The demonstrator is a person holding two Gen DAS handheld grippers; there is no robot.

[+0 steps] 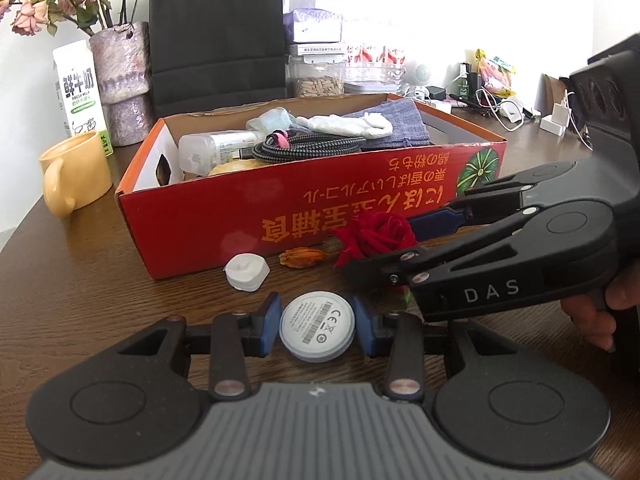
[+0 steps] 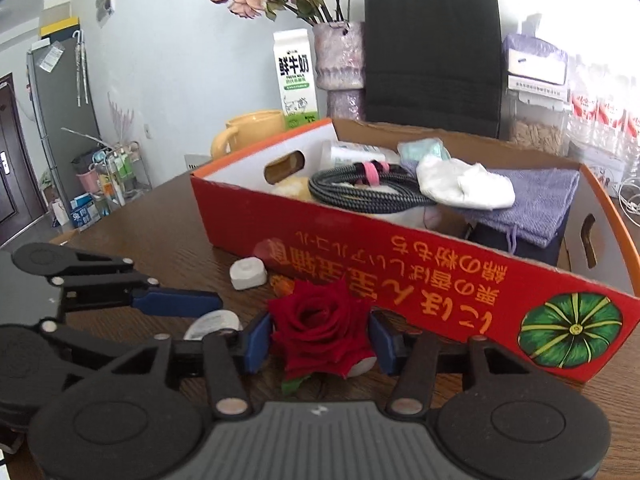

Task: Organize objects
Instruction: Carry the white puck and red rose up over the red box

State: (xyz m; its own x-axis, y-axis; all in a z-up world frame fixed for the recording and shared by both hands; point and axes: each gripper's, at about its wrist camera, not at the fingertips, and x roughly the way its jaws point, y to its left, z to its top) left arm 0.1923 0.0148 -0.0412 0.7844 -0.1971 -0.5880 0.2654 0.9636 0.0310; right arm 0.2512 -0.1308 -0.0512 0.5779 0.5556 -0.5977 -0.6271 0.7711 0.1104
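Note:
A white round disc (image 1: 316, 328) with a printed label lies on the brown table (image 1: 100, 300); my left gripper (image 1: 317, 326) is shut on it, a blue pad against each side. The disc (image 2: 218, 322) shows partly in the right wrist view under the left gripper's blue finger (image 2: 176, 302). A red rose (image 2: 320, 328) lies on the table in front of the red cardboard box (image 2: 400, 276). My right gripper (image 2: 320, 340) stands open around the rose, its pads just beside the petals. From the left wrist view, the right gripper (image 1: 380, 246) reaches in from the right over the rose (image 1: 376, 234).
The box (image 1: 280, 208) holds a braided cable (image 1: 308, 146), a white bottle, a glove and blue cloth. A small white cap (image 1: 247, 272) and a dried orange bud (image 1: 304, 258) lie before it. A yellow mug (image 1: 76, 176), milk carton (image 1: 80, 88), vase and black bag stand behind.

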